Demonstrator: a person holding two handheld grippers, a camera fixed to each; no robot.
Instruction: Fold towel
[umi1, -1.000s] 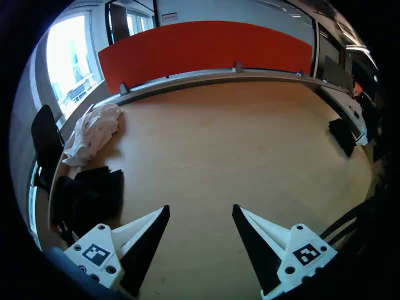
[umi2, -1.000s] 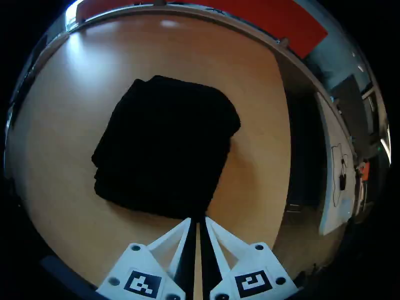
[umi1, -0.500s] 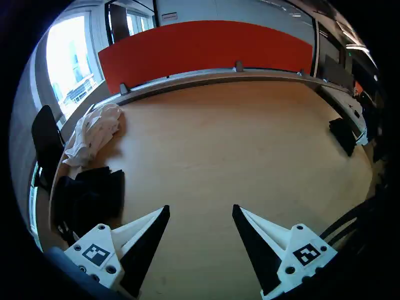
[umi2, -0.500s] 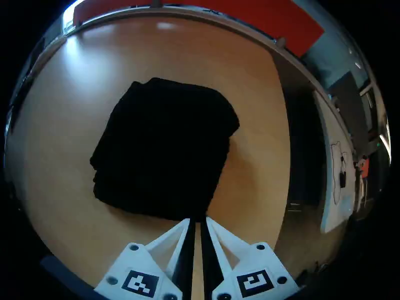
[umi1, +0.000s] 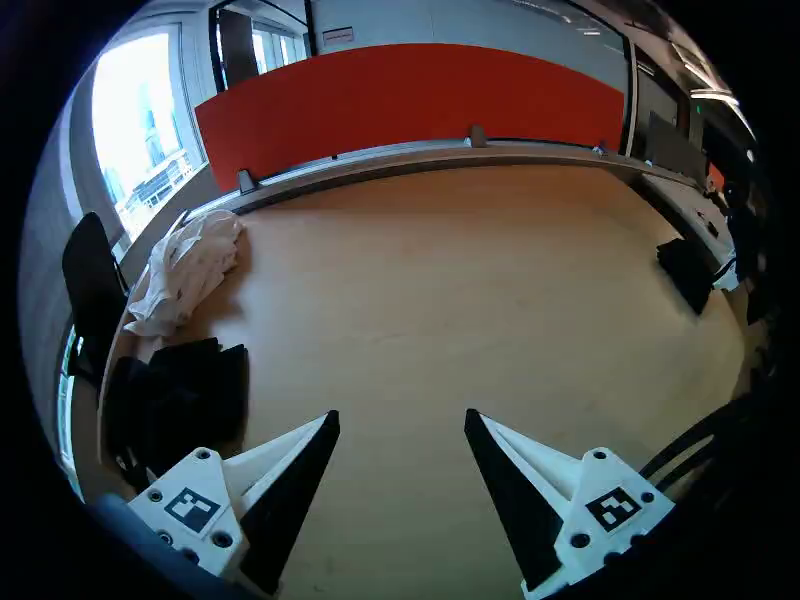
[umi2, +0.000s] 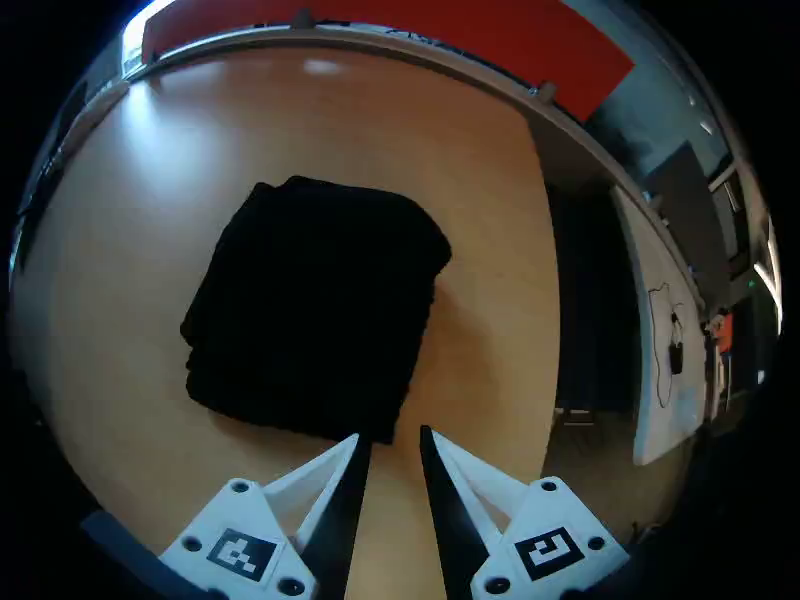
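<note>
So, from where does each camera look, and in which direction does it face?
Left gripper view: rides on the left tool, low over the wooden table, facing across it to the red partition; its two fingers stand wide apart at the bottom.
Right gripper view: rides on the right tool, facing steeply down on the folded black towel; its fingers stand a little apart, empty.
Shared: the wooden table and the red partition.

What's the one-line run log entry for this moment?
right gripper: open, at near edge of folded black towel | left gripper: open, empty, over table | fold: looks done
</note>
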